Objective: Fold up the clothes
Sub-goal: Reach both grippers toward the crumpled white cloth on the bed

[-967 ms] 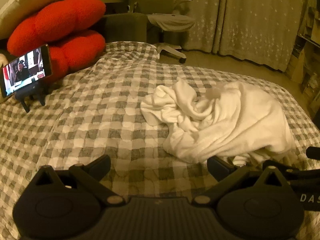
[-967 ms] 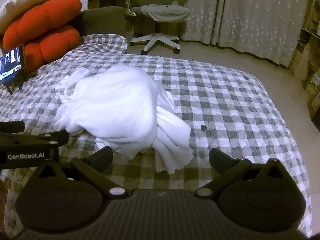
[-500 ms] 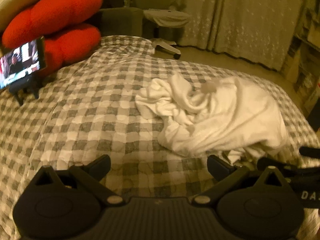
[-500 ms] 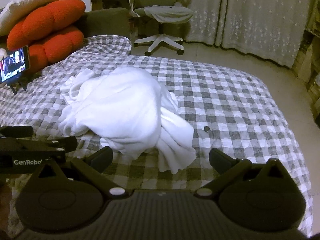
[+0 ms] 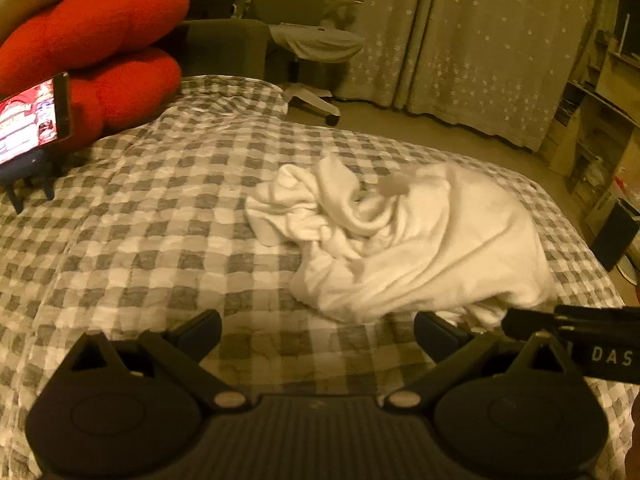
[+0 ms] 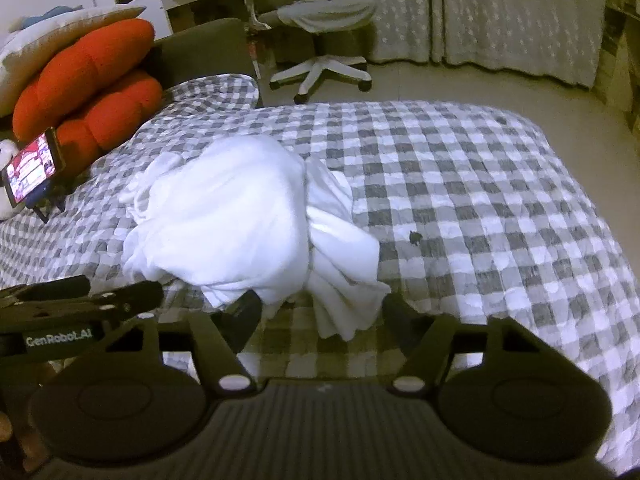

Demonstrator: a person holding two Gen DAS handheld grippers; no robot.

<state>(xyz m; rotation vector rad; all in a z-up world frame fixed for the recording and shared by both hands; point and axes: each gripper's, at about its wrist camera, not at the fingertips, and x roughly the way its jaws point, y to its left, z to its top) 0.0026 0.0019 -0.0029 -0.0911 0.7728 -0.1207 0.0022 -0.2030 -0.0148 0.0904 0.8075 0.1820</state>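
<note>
- My right claw [image 6: 320, 312] has just been closing: the jaws were at their widest and now stand narrower, though not together.
- The near tail of the garment [image 6: 240, 220] hangs down between my fingers [image 6: 244, 316], but the pads do not press on it yet, so nothing is gripped.
- My left claw [image 5: 316, 328] is spread wide and empty, tipped down over bare checked bedspread [image 5: 140, 220], with the garment's near edge just ahead and to its right.
- Both views now sit closer to the cloth than they did a second ago, and my right claw's side shows at the left view's right edge.
- The garment lies as 1 crumpled white heap in the middle of the bed, unfolded and not spread.
- I judge this the 1st pick: my right claw should shut on the tail, then the cloth needs lifting and laying flat.
- Risk: pinching several bunched layers instead of 1 edge.
</note>
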